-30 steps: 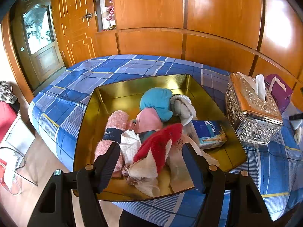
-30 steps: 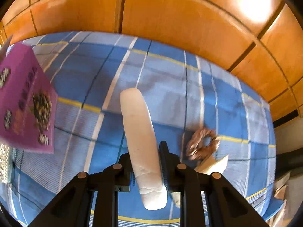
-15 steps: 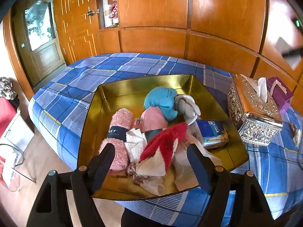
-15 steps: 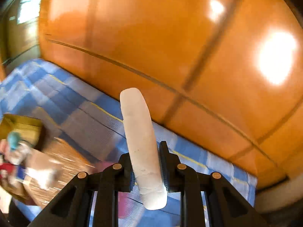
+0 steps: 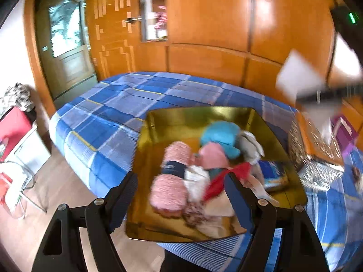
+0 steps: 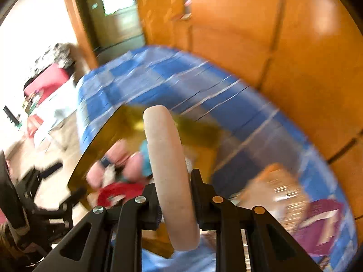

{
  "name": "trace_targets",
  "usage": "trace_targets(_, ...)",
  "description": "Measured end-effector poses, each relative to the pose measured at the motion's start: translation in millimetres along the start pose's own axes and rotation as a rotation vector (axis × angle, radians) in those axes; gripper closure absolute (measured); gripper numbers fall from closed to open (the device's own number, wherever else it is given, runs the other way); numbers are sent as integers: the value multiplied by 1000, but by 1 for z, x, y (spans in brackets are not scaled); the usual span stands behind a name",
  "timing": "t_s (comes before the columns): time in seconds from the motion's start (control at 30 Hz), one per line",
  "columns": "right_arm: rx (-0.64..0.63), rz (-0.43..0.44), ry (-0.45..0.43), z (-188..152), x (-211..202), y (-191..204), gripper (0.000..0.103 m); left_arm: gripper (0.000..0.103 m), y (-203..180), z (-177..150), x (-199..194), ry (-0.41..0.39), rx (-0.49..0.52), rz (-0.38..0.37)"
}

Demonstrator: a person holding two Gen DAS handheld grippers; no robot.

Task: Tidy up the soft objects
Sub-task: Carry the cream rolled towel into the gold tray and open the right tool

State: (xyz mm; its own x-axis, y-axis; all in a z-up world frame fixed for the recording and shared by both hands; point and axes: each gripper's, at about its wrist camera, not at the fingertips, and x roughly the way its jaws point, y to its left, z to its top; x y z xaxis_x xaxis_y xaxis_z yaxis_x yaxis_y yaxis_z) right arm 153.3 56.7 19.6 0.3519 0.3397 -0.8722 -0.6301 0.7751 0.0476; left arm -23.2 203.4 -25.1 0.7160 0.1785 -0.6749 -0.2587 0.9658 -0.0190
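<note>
At the left, the left tool (image 5: pixel 180 195) is held spread wide and empty over the near edge of the gold tray (image 5: pixel 172 122), which rests on the blue checked bed (image 5: pixel 109 113). Nothing is pinched between its fingers. In the tray a pink rolled towel (image 5: pixel 172 181) with a dark band, a red cloth (image 5: pixel 226 179), a pink bundle (image 5: pixel 213 156) and a teal bundle (image 5: pixel 220 133) are piled touching one another; all may be judged light and yielding, best taken across the middle of a roll or at a bunched fold.

Further right, the right tool (image 6: pixel 174 195) is seen clenched on a pale sponge pad (image 6: pixel 165 158), gripped near its lower end, above the tray. The pad may be judged light and compressible, with a matt skin unlikely to slip; since most of its length stands beyond the fingers, some swaying is to be expected. At the far right an ornate tissue box (image 5: pixel 317 158) stands just beside the tray.
</note>
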Motion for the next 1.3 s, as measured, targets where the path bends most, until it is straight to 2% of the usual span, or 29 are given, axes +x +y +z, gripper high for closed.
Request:
trace_targets(0.17, 22, 39, 101, -18, 62, 30, 82, 24, 22, 4, 3, -5, -61, 29)
trace_targets(0.27, 5, -51, 119, -22, 91, 39, 82, 24, 29, 4, 6, -9, -78, 47)
trace_targets(0.37, -29, -146, 88, -19, 110, 46, 82, 22, 34, 3, 11, 5, -93, 55)
trace_targets(0.4, -33, -154, 80, -19, 112, 45, 81, 22, 34, 2, 11, 8, -96, 59)
trace_targets(0.43, -33, -158, 74, -17, 113, 46, 79, 21, 35, 1, 13, 11, -99, 63)
trace_targets(0.47, -30, -167, 64, -18, 112, 46, 71, 21, 37, 1, 14, 12, -105, 64)
trace_targets(0.5, -34, -185, 43, -20, 109, 46, 61, 20, 37, 0, 14, 11, -109, 66)
trace_targets(0.53, -42, -202, 26, -20, 105, 47, 57, 18, 39, 0, 14, 10, -116, 69)
trace_targets(0.6, -65, -224, -16, -22, 91, 50, 38, 16, 40, -1, 15, 10, -123, 74)
trace_targets(0.63, -70, -230, -34, -22, 84, 50, 36, 16, 40, -1, 16, 11, -126, 76)
trace_targets(0.97, -63, -331, -212, -33, 16, 61, 35, 16, 38, -1, 15, 5, -126, 71)
trace_targets(1.3, -41, -378, -357, -40, -38, 72, 35, 16, 24, -1, 6, -9, -103, 53)
